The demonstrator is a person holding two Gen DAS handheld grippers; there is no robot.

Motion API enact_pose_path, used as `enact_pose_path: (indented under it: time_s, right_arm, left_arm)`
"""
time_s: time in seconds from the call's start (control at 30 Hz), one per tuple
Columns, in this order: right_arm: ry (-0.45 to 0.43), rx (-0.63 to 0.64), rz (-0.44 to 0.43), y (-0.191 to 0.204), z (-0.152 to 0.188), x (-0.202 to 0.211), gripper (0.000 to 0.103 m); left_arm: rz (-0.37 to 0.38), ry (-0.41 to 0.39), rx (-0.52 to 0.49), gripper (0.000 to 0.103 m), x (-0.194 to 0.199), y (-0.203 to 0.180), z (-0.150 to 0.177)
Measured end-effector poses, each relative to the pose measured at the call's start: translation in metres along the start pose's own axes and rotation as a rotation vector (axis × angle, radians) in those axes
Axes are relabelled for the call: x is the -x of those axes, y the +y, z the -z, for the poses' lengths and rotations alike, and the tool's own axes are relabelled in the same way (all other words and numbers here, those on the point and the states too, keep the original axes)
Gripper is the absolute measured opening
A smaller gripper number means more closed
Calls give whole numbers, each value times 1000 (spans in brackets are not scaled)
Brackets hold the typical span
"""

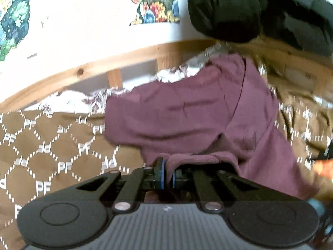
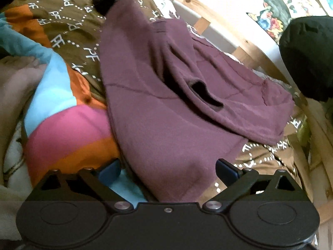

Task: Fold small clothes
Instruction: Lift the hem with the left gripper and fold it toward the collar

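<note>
A maroon garment [image 1: 187, 112] lies partly spread on a brown quilt, with a sleeve folded across its body [image 2: 197, 87]. My left gripper [image 1: 167, 164] is shut on a bunched edge of it, and the cloth rises up from the pinch. In the right wrist view that gripper [image 2: 108, 0] shows as a dark blurred shape at the garment's far corner. My right gripper [image 2: 168, 168] stands open over the garment's near hem. Its blue-padded fingers [image 2: 226, 168] sit wide apart on either side of the cloth, pressing on nothing.
The brown quilt [image 1: 52, 141] has a white diamond pattern. A striped orange, blue and pink cloth [image 2: 62, 114] lies left of the garment. A wooden bed rail [image 1: 104, 62] runs behind, below a white wall with posters. A black padded item [image 1: 239, 10] sits at the far right.
</note>
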State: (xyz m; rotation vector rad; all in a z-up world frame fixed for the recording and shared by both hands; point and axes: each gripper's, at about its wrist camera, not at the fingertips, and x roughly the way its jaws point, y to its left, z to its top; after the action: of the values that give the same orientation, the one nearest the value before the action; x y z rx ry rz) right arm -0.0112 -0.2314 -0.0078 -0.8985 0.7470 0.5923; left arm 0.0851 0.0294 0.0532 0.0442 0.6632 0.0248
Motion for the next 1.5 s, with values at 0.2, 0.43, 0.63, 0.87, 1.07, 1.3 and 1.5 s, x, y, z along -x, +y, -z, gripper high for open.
enact_pose_path:
  time_s: [0.2, 0.43, 0.63, 0.87, 1.07, 1.3, 1.5]
  right_arm:
    - [16, 20, 50, 15, -7, -8, 99]
    - [22, 49, 189, 8, -3, -4, 20]
    - [-61, -6, 219, -7, -6, 35, 5]
    - [-90, -124, 221, -20, -2, 94, 4]
    - [-75, -296, 133, -13, 6, 133, 4]
    - [-23, -465, -41, -2, 10, 181, 4]
    - [-33, -520, -84, -18, 8, 199, 4]
  left_arm:
    - [22, -26, 78, 7, 3, 11, -20]
    - [20, 2, 78, 6, 17, 18, 5]
    - [55, 51, 25, 5, 43, 8, 55]
    - [88, 89, 9, 5, 71, 8, 87]
    - [181, 114, 40, 5, 96, 28, 95]
    - [374, 199, 47, 5, 131, 50, 103]
    - [419, 228, -7, 6, 128, 49, 76]
